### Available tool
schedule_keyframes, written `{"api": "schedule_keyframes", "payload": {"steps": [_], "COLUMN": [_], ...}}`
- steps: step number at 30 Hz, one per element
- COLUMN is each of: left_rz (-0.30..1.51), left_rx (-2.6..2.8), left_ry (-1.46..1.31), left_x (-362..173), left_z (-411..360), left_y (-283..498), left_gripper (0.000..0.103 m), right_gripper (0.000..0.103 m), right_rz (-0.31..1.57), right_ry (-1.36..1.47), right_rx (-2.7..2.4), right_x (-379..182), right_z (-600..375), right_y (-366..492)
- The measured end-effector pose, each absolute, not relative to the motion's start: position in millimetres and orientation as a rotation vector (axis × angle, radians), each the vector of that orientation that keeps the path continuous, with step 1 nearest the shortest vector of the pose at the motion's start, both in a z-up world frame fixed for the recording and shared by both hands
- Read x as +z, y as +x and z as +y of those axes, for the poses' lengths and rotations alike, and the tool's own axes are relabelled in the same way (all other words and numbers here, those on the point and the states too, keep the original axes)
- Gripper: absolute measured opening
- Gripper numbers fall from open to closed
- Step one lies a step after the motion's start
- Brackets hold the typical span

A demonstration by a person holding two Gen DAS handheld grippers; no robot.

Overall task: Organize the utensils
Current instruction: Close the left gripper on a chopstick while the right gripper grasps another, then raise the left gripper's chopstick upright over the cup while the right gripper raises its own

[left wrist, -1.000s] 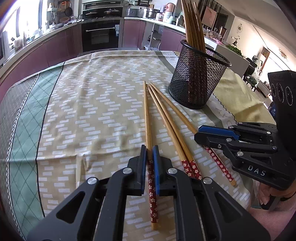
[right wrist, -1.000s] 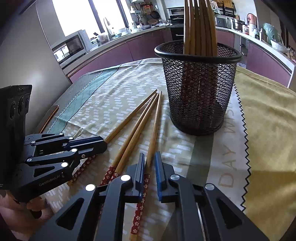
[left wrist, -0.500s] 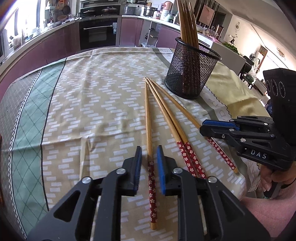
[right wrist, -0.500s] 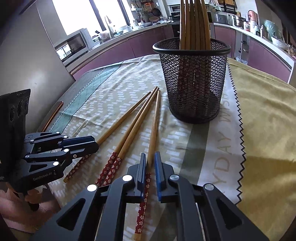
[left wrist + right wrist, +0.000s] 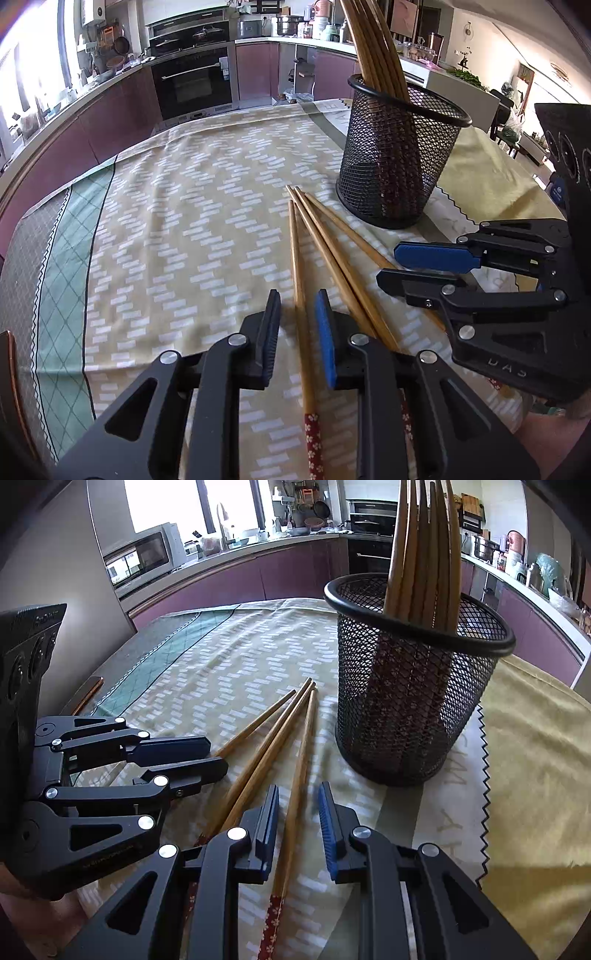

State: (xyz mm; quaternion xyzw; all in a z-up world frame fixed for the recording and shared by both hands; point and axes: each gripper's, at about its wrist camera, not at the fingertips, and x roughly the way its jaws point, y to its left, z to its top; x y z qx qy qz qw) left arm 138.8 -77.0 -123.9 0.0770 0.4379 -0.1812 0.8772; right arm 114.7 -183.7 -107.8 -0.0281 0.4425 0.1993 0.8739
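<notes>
Chopsticks (image 5: 325,240) lie fanned on the tablecloth (image 5: 184,221) just beside the mesh holder (image 5: 399,166). The left gripper (image 5: 297,332) and right gripper (image 5: 297,819) each straddle one stick, jaws having just parted slightly (pads clear of the wood). Best, I judge, to centre each stick before closing, then lift it tip-up into the holder.

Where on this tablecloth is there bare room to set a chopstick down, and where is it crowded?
Free: the wide cream patch of the tablecloth between the green stripe and the loose chopsticks; also the yellow cloth right of the mesh holder. Crowded: the near strip where both hand-held grippers, left and right, straddle chopsticks.
</notes>
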Motion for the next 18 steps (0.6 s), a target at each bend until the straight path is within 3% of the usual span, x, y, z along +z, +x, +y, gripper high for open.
{"api": "schedule_keyframes", "payload": {"steps": [7, 9, 18], "left_rz": [0.904, 0.901, 0.907], "left_rx": [-0.378, -0.37, -0.383], "left_ry": [0.175, 0.169, 0.118], "left_x": [-124.8, -125.5, -122.0], "left_z": [-86.2, -87.2, -79.8], "left_y": [144.2, 144.6, 141.2], "left_gripper": [0.008, 0.008, 0.007], "right_gripper": [0.015, 0.009, 0.006], "right_rz": [0.912, 0.913, 0.914], "right_ry": [-0.084, -0.072, -0.024], "right_rx": [0.407, 0.411, 0.428], "right_x": [-108.0, -107.9, -104.5], "right_z": [-180.8, -182.5, -196.2], "right_y": [116.8, 117.2, 112.6]}}
